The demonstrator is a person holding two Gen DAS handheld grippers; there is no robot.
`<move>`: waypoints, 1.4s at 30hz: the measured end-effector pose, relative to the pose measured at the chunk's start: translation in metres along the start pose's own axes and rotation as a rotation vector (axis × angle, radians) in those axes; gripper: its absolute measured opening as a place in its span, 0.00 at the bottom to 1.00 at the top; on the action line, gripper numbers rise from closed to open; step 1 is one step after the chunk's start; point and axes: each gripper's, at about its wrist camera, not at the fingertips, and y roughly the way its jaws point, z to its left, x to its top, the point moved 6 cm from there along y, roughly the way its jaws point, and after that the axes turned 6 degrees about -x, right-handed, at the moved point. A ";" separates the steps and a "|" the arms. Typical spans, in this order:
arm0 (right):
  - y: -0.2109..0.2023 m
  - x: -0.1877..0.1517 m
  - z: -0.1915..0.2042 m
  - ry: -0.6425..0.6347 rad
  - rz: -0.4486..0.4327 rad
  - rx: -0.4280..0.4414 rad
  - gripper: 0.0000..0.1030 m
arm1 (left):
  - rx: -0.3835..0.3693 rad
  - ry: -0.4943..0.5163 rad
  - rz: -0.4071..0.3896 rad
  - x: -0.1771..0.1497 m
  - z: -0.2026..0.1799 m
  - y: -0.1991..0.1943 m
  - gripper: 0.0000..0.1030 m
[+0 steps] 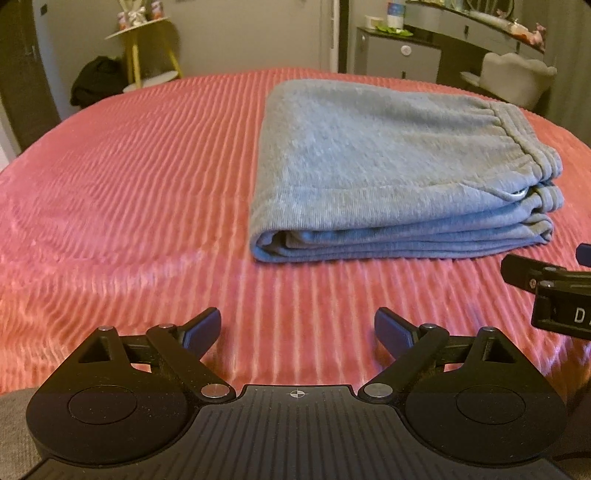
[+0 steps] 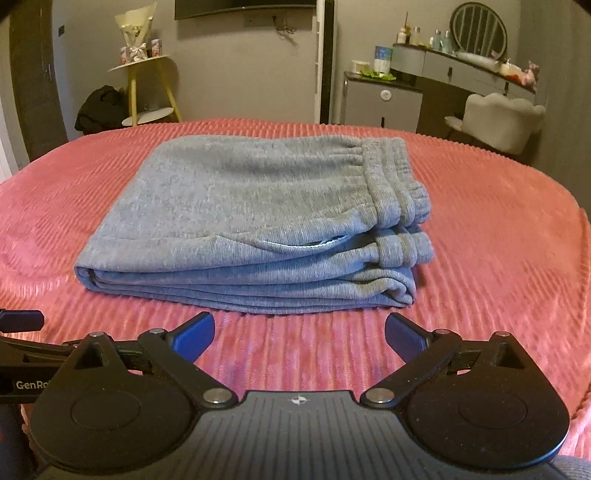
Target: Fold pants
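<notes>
behind the bed stood a grey wall, a small yellow side table on the far left and a grey dresser with a round mirror on the far right. a white chair stood near the dresser. the bed carried a pink ribbed cover, and on it lay the grey pants, folded into a thick flat stack of several layers. the elastic waistband was on the right side of the stack, and the folded edges faced the near side.

both tools were near the camera side of the bed, apart from the pants. the left hand-held gripper was spread wide, with only the pink cover between its blue pads, and the pants lay far and to the right of it. the right hand-held gripper was also spread wide and empty, and it stood just before the near edge of the stack without touching it. in each wrist view a part of the other tool showed at the side.
</notes>
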 end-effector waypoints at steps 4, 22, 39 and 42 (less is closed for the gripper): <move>0.002 -0.001 0.002 -0.008 0.006 0.006 0.96 | 0.013 -0.002 0.012 0.000 0.002 0.004 0.91; 0.001 -0.001 0.002 -0.006 0.006 0.010 0.96 | 0.003 0.034 0.007 0.000 -0.005 0.005 0.92; 0.001 -0.001 0.001 -0.005 0.006 0.010 0.96 | -0.004 0.033 0.011 0.000 -0.005 0.006 0.91; 0.001 -0.001 0.001 -0.005 0.005 0.010 0.96 | -0.004 0.032 0.009 0.000 -0.005 0.006 0.91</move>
